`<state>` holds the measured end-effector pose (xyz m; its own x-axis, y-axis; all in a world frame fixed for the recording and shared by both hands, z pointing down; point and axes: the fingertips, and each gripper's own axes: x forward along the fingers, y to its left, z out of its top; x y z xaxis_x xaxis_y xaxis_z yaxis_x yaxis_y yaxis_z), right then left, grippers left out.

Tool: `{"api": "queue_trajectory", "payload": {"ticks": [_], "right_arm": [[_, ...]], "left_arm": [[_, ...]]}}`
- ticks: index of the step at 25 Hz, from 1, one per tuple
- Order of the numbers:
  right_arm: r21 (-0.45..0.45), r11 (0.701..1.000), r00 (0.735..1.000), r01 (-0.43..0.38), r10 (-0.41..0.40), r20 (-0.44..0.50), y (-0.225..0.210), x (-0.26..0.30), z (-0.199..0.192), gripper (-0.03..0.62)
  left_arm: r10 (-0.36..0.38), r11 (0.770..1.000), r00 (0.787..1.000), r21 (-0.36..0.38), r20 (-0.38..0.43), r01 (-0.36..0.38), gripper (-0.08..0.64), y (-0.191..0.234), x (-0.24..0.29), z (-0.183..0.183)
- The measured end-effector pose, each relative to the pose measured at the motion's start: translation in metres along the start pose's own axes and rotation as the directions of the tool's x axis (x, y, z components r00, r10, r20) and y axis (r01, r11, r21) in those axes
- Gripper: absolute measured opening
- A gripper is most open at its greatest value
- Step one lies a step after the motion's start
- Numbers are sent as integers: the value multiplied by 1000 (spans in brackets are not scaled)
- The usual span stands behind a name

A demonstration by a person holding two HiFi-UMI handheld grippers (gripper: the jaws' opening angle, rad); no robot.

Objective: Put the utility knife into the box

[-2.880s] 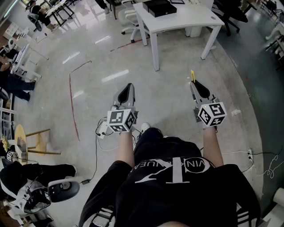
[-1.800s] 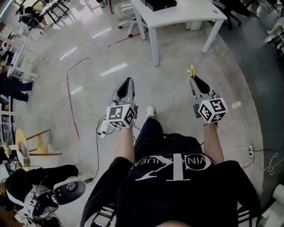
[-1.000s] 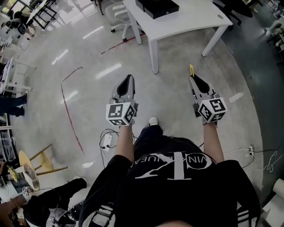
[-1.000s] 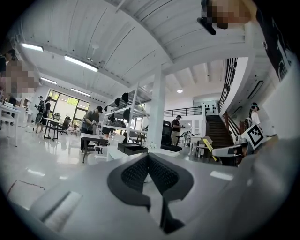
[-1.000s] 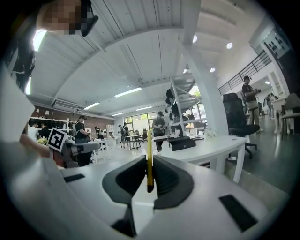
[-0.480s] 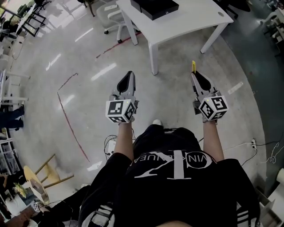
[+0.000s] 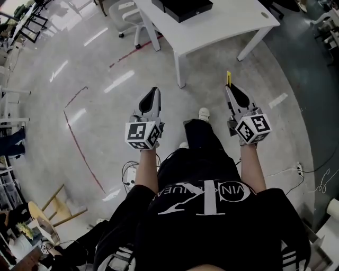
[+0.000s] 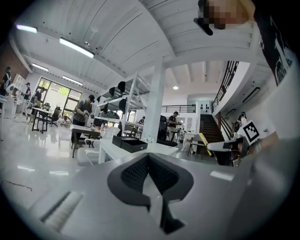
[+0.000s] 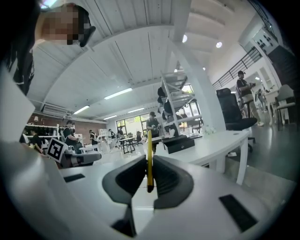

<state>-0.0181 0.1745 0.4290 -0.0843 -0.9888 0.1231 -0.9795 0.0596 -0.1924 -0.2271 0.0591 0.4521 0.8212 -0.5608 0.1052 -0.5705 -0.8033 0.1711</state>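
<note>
Stepping forward, I have swung my right shoe (image 7: 204,113) out ahead, between the grippers, and the black box (image 7: 183,8) has slid closer to the view's top edge. My right gripper (image 7: 230,90) is clenched on the yellow utility knife (image 7: 229,78), whose end juts out past the jaw tips. My left gripper (image 7: 153,92) is closed on nothing. The box sits on the white table (image 7: 233,24), well ahead of the knife.

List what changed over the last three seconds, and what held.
The person has walked closer to the white table bearing the black box; a white shoe now steps forward. Unchanged: the right gripper keeps its jaws shut on the yellow utility knife, the left gripper stays shut and empty, both held out ahead.
</note>
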Motion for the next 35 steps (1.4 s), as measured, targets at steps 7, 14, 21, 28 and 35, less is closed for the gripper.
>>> {"api": "queue_trajectory", "payload": {"ticks": [7,14,21,28,35], "right_arm": [[10,999,999,-44,43,32,-39,68,29,54],[-30,997,997,-72,73,17,-89,119,57,54],[-17,995,995,-96,96,-8,-133,149,62,54],[-10,990,990,-141,141,-22,-163,172,65,54],[-2,983,983,-185,185,-17,-186,188,73,54]], "left_arm": [[88,996,995,24,38,-89,11,42,43,35],[124,992,990,27,62,-126,11,57,108,59],[154,988,987,22,37,-155,11,59,152,59],[180,983,983,32,27,-181,11,58,192,63],[186,981,982,44,15,-186,11,46,221,66]]}}
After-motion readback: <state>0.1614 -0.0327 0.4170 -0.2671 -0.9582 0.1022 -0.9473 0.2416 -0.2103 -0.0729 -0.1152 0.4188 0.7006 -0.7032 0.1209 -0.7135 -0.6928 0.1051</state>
